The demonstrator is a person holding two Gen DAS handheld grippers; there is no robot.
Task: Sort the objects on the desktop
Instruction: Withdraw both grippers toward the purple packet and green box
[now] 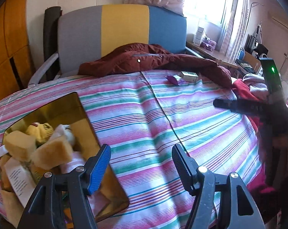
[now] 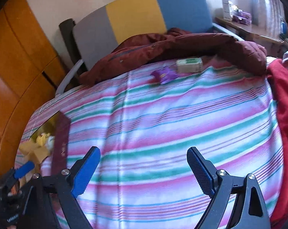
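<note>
Left hand-held gripper (image 1: 141,157): your jaws stand spread and empty beside the amber box (image 1: 82,114).
Right hand-held gripper (image 2: 144,162): spread, empty, aimed across the striped bedspread (image 2: 182,114).
Sorted: sponges (image 1: 19,145) and packets already fill the box.
Remaining: purple wrapper (image 2: 164,74) and small green-and-white carton (image 2: 189,64) lie far off, near the maroon jacket (image 2: 182,43).
Writing: print too blurred to read.
</note>
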